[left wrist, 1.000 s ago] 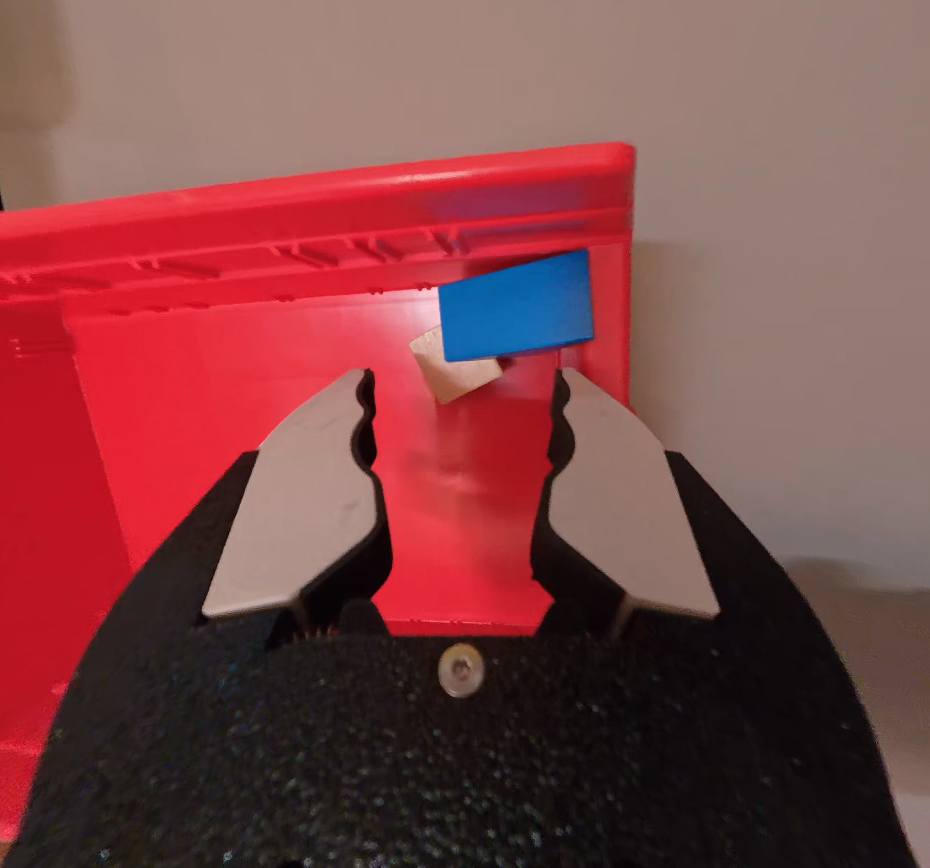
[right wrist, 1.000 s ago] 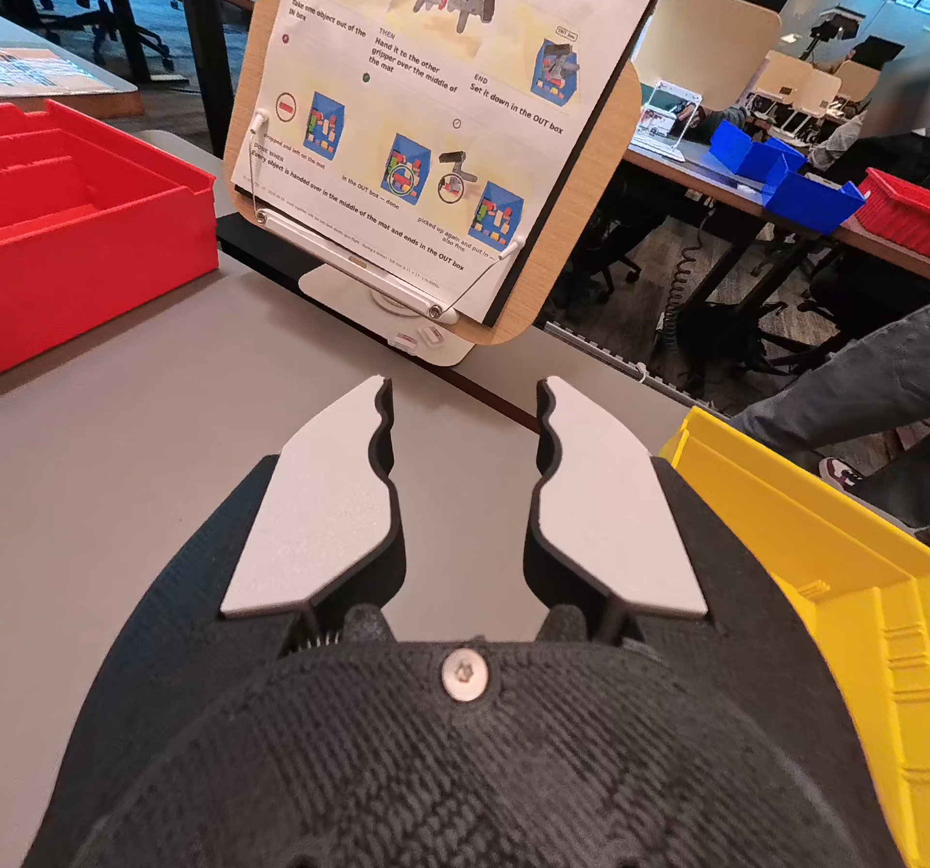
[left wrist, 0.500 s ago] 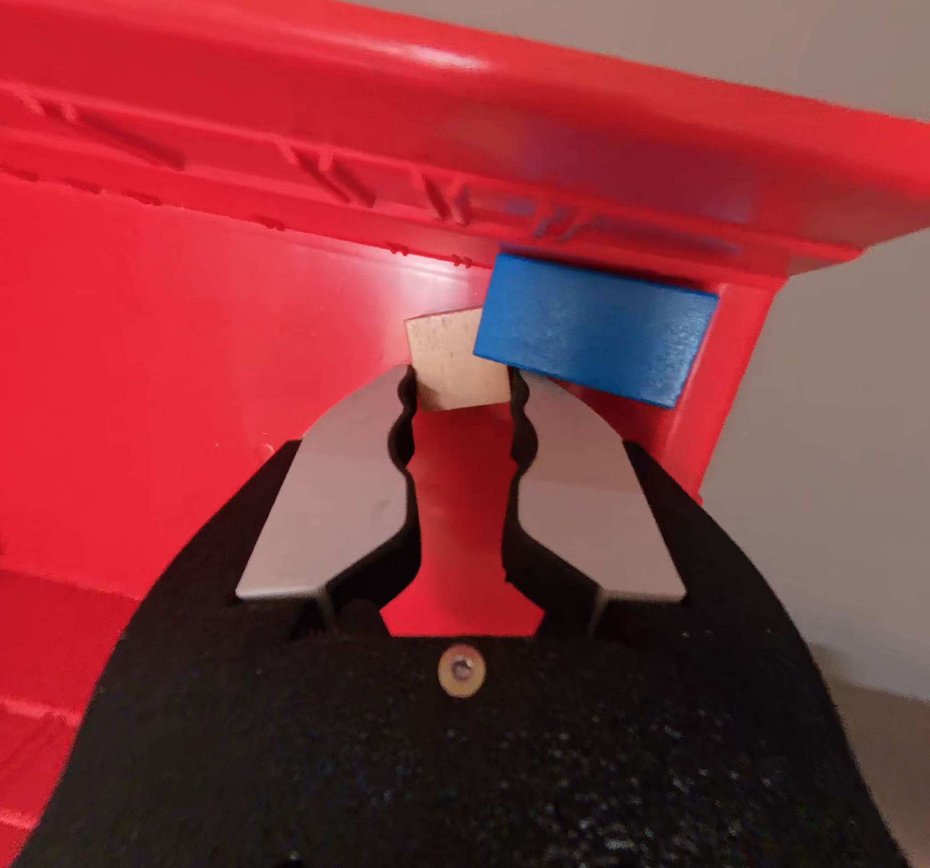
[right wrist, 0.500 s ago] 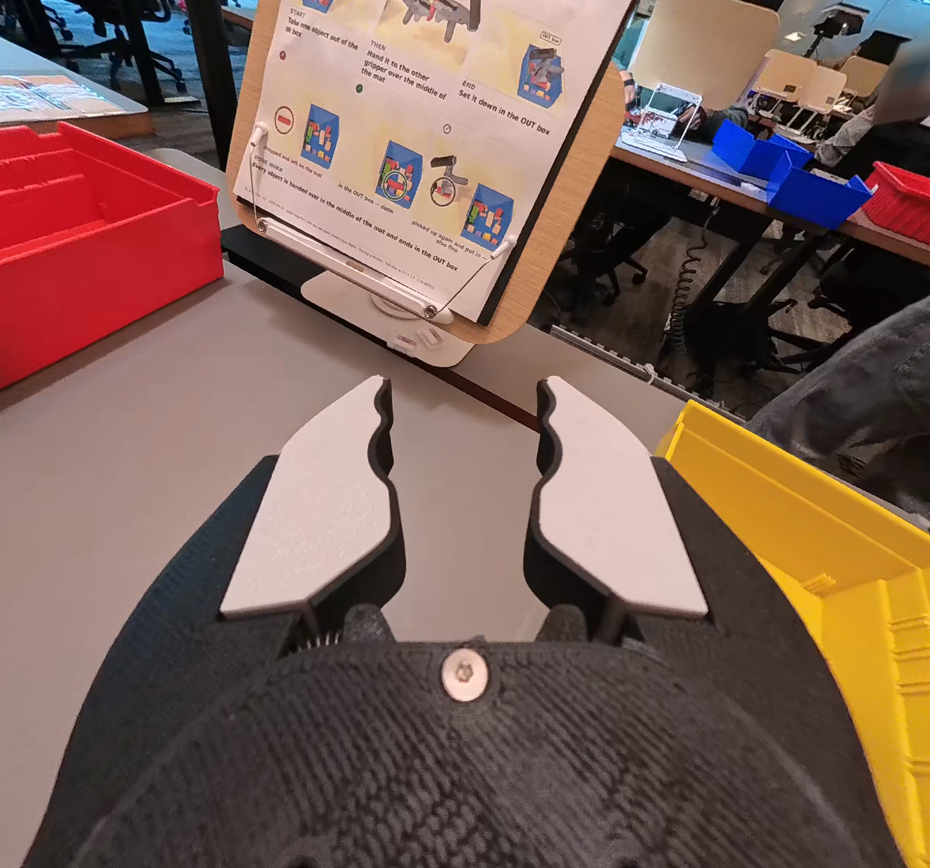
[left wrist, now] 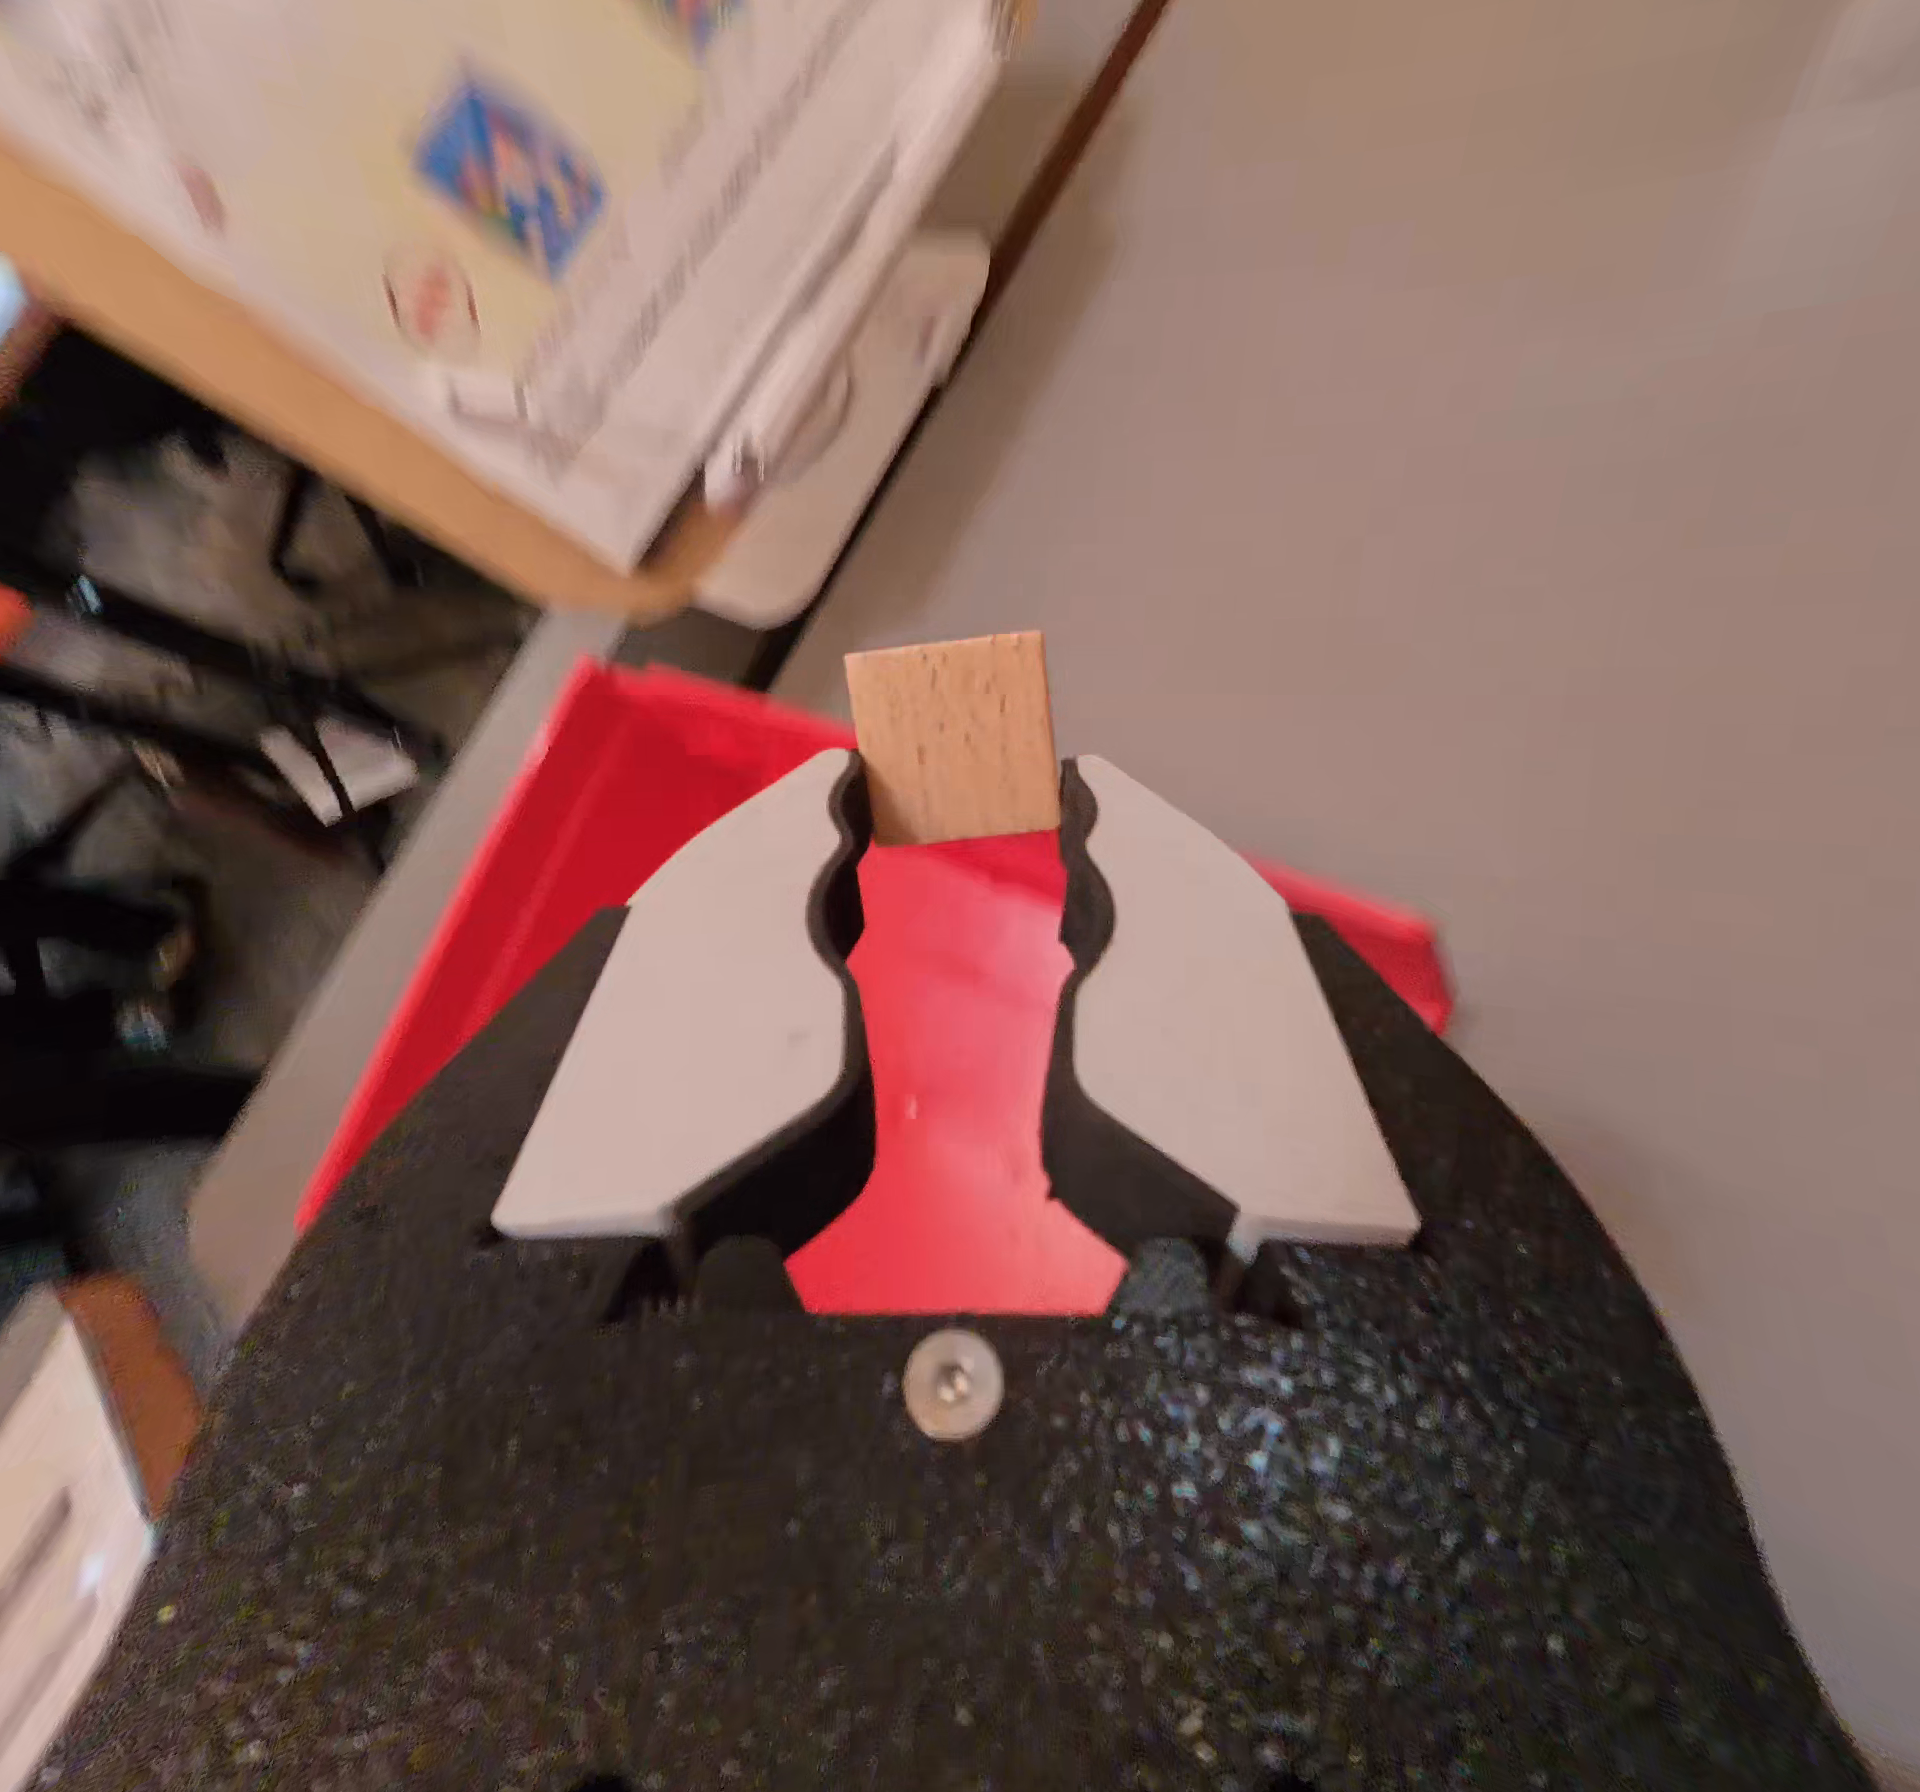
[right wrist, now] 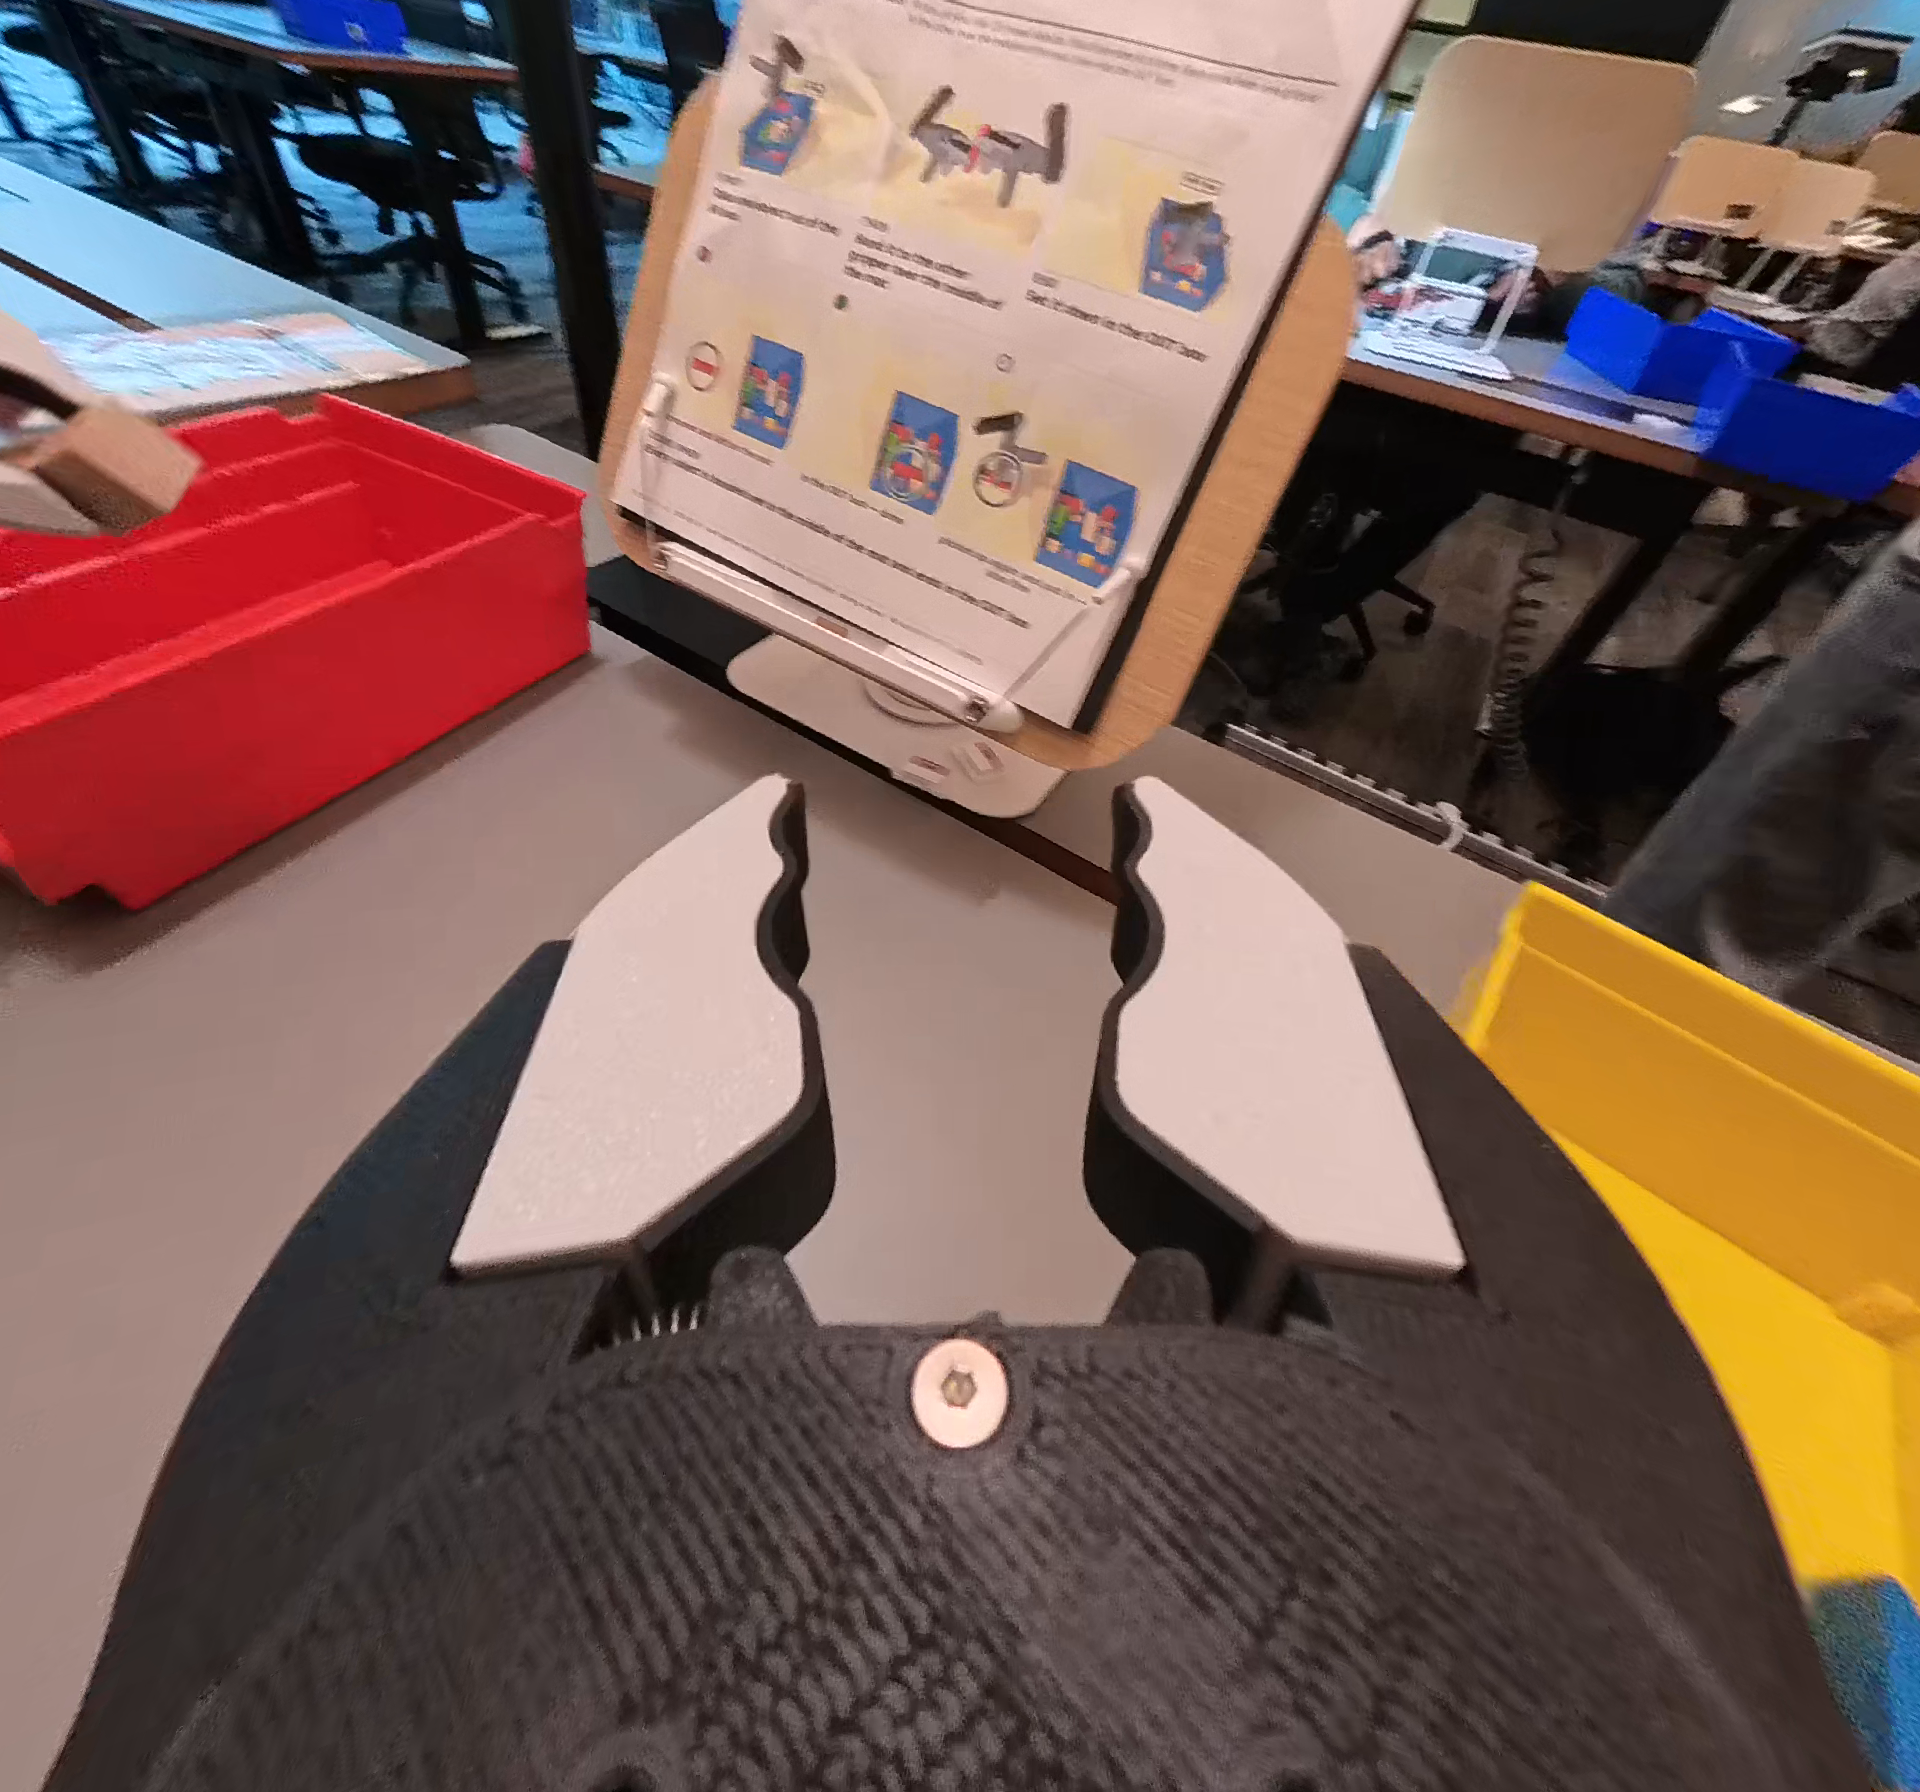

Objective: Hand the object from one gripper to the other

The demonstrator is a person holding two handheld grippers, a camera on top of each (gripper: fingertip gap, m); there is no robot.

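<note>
My left gripper [left wrist: 958,797] holds the wooden block [left wrist: 951,736] right at the tips of its fingers, and both dark pads press on the two sides of the block, so it is clamped and lifted in the air above the red bin [left wrist: 935,1015]. Most of the block stands out past the fingertips, toward the grey table [left wrist: 1455,495]. In the right wrist view I see the same block [right wrist: 114,480] at the far left edge, above the red bin [right wrist: 312,620] and well apart from my right gripper [right wrist: 956,838]. The right gripper has its fingers spread wide with only the table between them; it grasps nothing. The block is small and rectangular, of pale light-brown wood with fine dark grain marks, flat faces and sharp edges. The gripper fingers [left wrist: 727,994] are smooth grey plates with wavy black pads, on a rough black body. The red bin is glossy plastic with steps inside. A yellow bin [right wrist: 1683,1119] is just beside the right gripper, and an instruction sheet [right wrist: 987,288] stands on a wooden stand behind the table.
</note>
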